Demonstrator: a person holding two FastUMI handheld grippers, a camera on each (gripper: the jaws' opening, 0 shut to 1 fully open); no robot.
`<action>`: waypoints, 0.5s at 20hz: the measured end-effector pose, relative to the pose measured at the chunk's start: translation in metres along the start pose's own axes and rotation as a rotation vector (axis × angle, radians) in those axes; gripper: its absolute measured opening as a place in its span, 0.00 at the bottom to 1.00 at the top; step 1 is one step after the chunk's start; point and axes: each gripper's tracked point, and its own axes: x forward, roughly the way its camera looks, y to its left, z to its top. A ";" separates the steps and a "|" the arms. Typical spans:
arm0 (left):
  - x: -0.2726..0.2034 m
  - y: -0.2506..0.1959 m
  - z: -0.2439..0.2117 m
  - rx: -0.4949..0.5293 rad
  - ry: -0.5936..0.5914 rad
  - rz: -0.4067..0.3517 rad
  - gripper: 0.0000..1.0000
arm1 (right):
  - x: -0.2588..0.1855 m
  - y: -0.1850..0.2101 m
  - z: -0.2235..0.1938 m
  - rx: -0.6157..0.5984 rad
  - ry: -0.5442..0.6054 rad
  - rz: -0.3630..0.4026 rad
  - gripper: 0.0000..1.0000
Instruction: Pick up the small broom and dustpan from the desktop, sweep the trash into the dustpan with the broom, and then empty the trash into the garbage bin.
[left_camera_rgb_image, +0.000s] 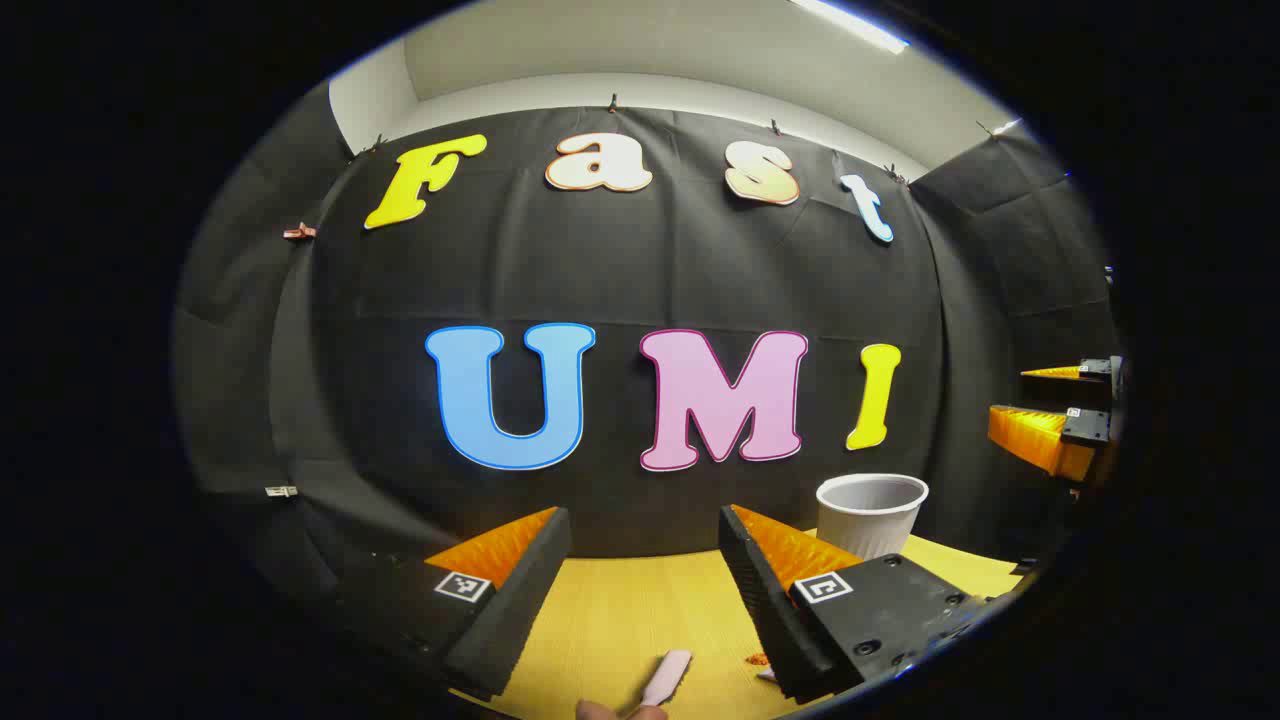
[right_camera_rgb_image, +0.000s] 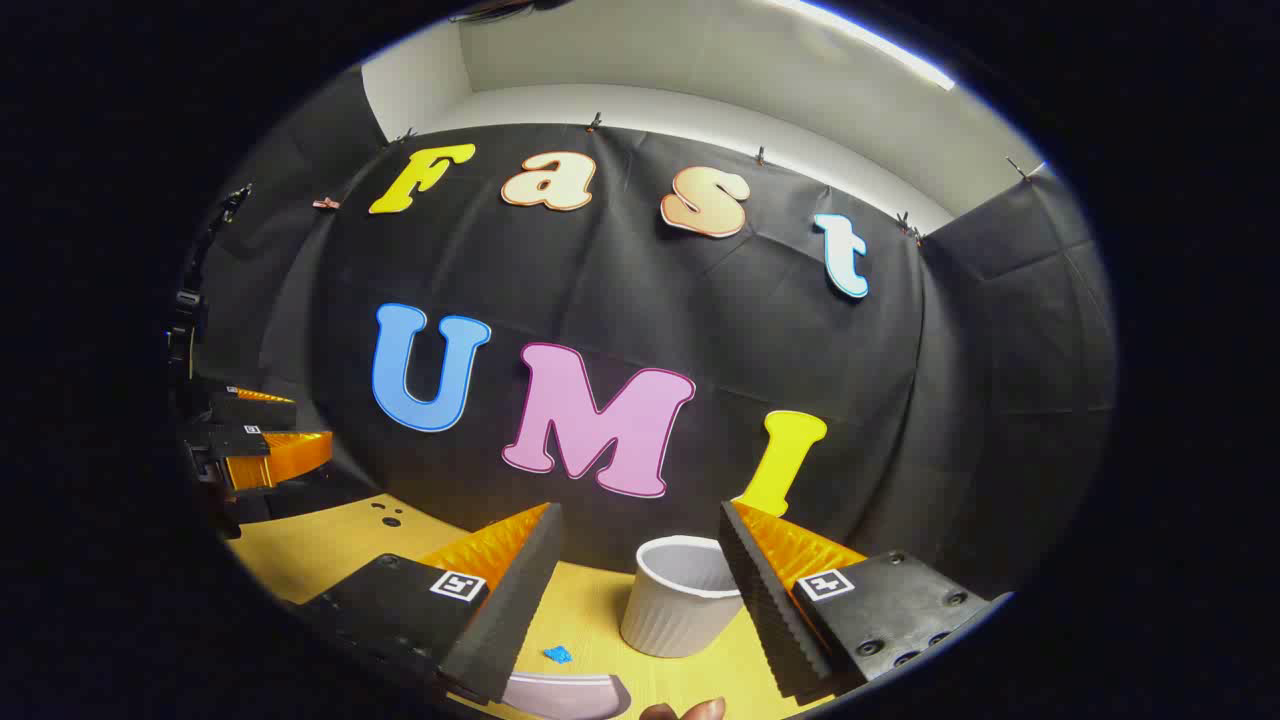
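desk (left_camera_rgb_image: 620, 610): yellow wood-look top, runs up to the black cloth wall at its far edge; bare patch between the left gripper's fingers in the left gripper view.
desk, other view (right_camera_rgb_image: 330, 540): same top, a few small dark holes near its left side.
bin (right_camera_rgb_image: 680, 595): white ribbed cup-shaped garbage bin, upright, open top, standing on the desk near the far edge. In the right gripper view it sits just ahead of the right gripper, partly behind the right-hand finger. In the left gripper view (left_camera_rgb_image: 870, 512) it stands ahead and to the right, past the right-hand finger.
left gripper (left_camera_rgb_image: 645, 590): fingers wide apart, nothing between them, raised above the desk. Also seen from the right gripper view at the left edge (right_camera_rgb_image: 262, 440), fingers apart there too.
right gripper (right_camera_rgb_image: 640, 590): fingers wide apart, holding nothing, pointed at the wall with the bin in the gap beyond. Seen far right in the left gripper view (left_camera_rgb_image: 1050, 405), fingers apart.
dustpan (right_camera_rgb_image: 565, 693): pale curved piece lying on the desk at the near edge, below the right gripper; can't tell more than its rim.
broom handle (left_camera_rgb_image: 666, 678): pale pink stick flat on the desk near the near edge, below the left gripper; bristle end hidden.
trash, blue (right_camera_rgb_image: 557, 655): small blue scrap on the desk, between dustpan and bin.
trash, orange (left_camera_rgb_image: 757, 659): small orange scrap beside the left gripper's right-hand finger.
fingertip (right_camera_rgb_image: 695, 710): a person's fingertip at the bottom edge.
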 end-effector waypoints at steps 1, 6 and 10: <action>0.000 -0.001 -0.001 0.002 0.003 -0.004 0.94 | 0.000 0.002 -0.001 0.004 0.004 0.004 0.97; -0.002 0.002 -0.006 0.003 0.019 -0.003 0.94 | -0.003 0.008 -0.010 0.001 0.023 0.024 0.97; -0.003 0.003 -0.011 0.000 0.030 -0.002 0.94 | 0.001 0.013 -0.014 0.009 0.032 0.038 0.97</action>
